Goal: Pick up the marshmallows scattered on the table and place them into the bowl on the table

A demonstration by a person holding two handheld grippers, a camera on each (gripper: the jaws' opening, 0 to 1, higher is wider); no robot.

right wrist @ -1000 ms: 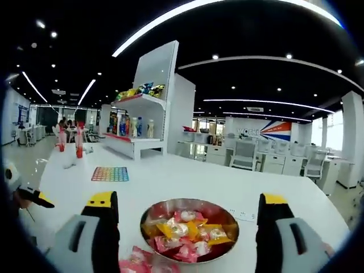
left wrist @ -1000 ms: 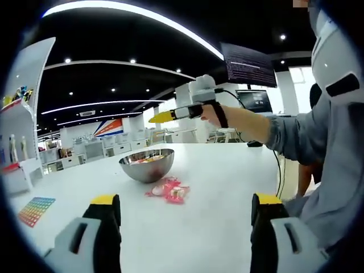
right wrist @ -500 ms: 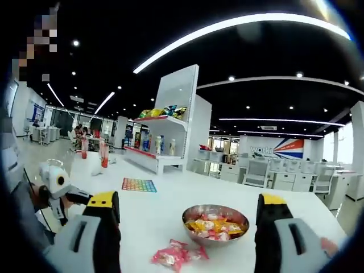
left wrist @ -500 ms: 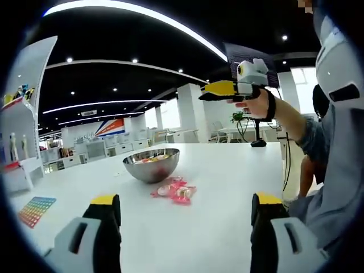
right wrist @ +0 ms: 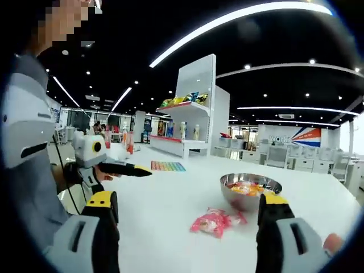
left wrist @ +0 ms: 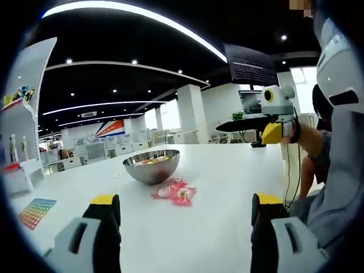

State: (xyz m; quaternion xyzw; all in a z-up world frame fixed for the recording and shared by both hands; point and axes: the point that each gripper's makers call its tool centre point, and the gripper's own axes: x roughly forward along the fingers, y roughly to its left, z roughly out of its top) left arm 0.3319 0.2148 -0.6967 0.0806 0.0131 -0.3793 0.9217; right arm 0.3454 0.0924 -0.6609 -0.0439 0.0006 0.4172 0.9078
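Change since earlier frames: the right gripper has drawn back from over the bowl toward the person's body; in its own view the bowl has shifted from centre to right of centre and sits farther off. Left gripper barely moved; bowl and packets lie as before.

Items, largest first, placed against the bowl:

1. Table: white, broad. It carries the bowl and all else, giving both tools open approach.
2. Person: grey sleeves, at the table edge well back from the bowl, one tool in each hand.
3. Shelf: white display unit far behind the bowl, stocked with bottles and packets. No part in the task.
4. Left gripper: jaws wide apart, nothing between them, aimed at the bowl from low over the table; likely waiting its turn. Also seen in the right gripper view, where its black-and-yellow jaws look closed to a point, so that view alone does not settle its state.
5. Right gripper: jaws wide, nothing held, raised clear of the table, probably lining up on the loose packets.
6. Bowl: steel, upright, already holding wrapped marshmallows.
7. Mat: rainbow-coloured, flat, well beyond the bowl.
8. Marshmallows: small pink-wrapped cluster on the table just beside the bowl, on the person's side, not yet collected.
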